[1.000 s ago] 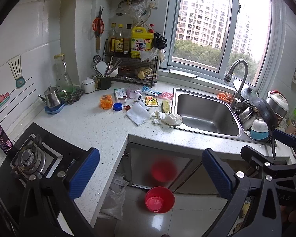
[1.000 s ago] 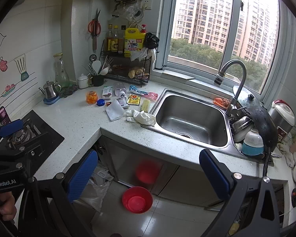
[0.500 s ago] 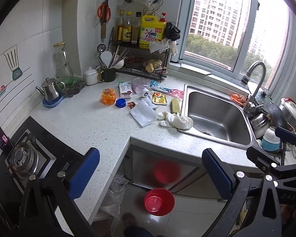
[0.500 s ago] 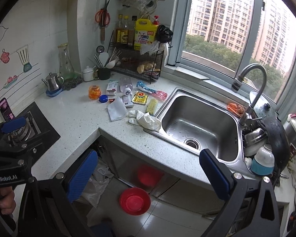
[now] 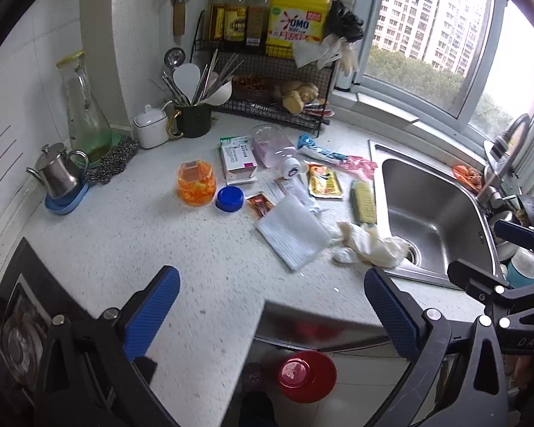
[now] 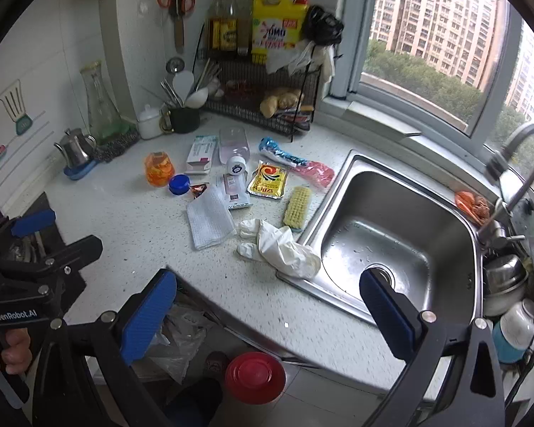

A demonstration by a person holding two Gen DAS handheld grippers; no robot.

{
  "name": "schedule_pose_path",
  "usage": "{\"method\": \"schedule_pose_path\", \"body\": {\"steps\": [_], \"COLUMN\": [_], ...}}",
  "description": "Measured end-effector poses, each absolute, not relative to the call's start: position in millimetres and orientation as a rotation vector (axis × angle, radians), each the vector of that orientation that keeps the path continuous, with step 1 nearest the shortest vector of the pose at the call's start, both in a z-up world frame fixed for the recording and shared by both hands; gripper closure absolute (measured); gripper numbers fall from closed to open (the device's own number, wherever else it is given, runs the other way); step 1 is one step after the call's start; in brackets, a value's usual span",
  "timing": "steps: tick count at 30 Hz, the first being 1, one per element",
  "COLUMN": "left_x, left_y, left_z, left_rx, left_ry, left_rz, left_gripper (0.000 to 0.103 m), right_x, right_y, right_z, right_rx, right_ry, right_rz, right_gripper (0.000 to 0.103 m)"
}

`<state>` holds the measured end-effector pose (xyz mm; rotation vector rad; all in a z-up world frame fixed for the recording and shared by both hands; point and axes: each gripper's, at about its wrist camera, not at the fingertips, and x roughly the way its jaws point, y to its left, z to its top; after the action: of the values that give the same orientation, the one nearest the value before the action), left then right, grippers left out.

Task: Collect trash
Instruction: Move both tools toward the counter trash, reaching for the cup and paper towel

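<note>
While both grippers hang above the speckled white stone counter (image 5: 131, 235) with nothing between their ribbed blue pads, the trash lies scattered in the corner ahead. Farthest left, a small steel teapot (image 5: 58, 176) stands on a blue saucer. Next comes a rounded clear jar of orange contents (image 5: 196, 184), its blue round cap (image 5: 229, 198) just beside it, then a flat white-and-pink cardboard box (image 5: 237, 159) and a clear plastic bottle on its side (image 6: 234, 148). A ridged white foam sheet (image 6: 210, 221) lies flat, a glossy yellow sachet (image 6: 268, 180) and a bristly yellow scrub brush (image 6: 297, 207) beyond it. Crumpled cream rubber gloves (image 6: 281, 249) drape over the rim of the stainless steel sink (image 6: 402, 220). The left gripper (image 5: 272, 315) and the right gripper (image 6: 267, 315) each stand wide apart.
</note>
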<state>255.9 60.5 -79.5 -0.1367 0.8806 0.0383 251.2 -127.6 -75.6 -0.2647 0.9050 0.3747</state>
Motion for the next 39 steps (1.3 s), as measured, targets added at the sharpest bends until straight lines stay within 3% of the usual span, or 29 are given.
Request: {"method": "schedule_pose_path", "body": {"steps": [11,16,22,33,35,36,38,39], "left_x": [378,411,415,403,401,400,397,395], "left_y": [108,112,115,131,134,136,139,141], "left_z": [-136,-163,-184,-209,-210,-210,-209,-208], "left_rx": [-0.141,-0.12,-0.102,-0.127,-0.125,-0.125,-0.125,-0.127], "left_ry": [1.052,1.14,1.224,1.284,1.285,1.285,1.283,1.281], "left_rz": [0.007,-0.016,-0.028,-0.009,-0.003,0.0,0.008,0.012], "left_gripper": [0.0,0.0,0.0,0.0,0.0,0.0,0.0,0.0], "right_x": [348,390,403,405,406,407,406,406], "right_y": [-88,-65,-29,-13,-11,-11,-8,-9], "right_z": [-114,-146,-183,-221,-227,-226,-223,-221], "right_rx": [-0.276,-0.246,-0.301,-0.3,-0.29,-0.298,-0.3,-0.295], "right_ry": [1.068,1.187,1.308,1.439,1.467,1.453,1.451,1.449], "right_rz": [0.374,0.434,0.539,0.624,0.654,0.652,0.663,0.665], "right_gripper": [0.001,0.018,0.03,0.042,0.065,0.068,0.087,0.091]}}
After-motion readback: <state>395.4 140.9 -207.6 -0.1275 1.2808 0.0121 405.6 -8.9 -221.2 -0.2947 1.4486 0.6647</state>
